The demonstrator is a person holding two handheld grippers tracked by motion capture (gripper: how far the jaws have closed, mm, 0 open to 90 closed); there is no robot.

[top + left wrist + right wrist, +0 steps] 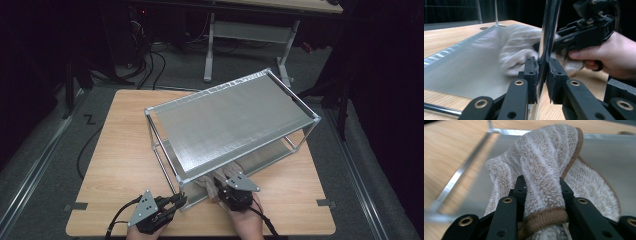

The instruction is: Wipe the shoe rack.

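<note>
Left claw (541, 72) clenched on rack's chrome post (549, 32); right claw (541, 192) grasping striped towel (544, 162) on lower shelf (599, 152), w/ worktop (120, 150) beneath.

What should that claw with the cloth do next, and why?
Probably sweep the cloth farther along the lower shelf. The right claw grips it bunched at the shelf's near end, while the left claw clamps the rack's post to steady it.

Most of the towel (212, 181) is hidden under the upper shelf (230, 120) in the high view. The rack post (548, 32) is cut off at the top edge; the towel's far end is blurred.
</note>
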